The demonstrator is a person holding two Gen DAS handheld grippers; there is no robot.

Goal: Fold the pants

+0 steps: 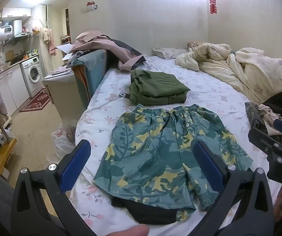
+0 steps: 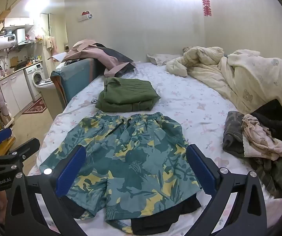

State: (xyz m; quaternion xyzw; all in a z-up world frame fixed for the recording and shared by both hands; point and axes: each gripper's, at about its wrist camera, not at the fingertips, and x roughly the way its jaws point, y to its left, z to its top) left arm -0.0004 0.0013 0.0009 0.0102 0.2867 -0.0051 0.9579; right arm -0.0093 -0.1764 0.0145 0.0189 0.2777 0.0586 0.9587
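Teal-and-yellow floral fabric shorts (image 1: 160, 153) lie flat on the flowered bedsheet (image 1: 209, 90) ahead of our splayed, empty left gripper (image 1: 141, 169) and right gripper (image 2: 137, 169); we judge pinching both hems together folds evenly.

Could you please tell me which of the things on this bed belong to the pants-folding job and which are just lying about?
Part of the job:
- floral shorts, spread flat on the bed sheet
- left gripper and right gripper, both open above them

Just lying about:
- folded green garment
- heap of clothes at the right
- cream quilt
- pink jacket
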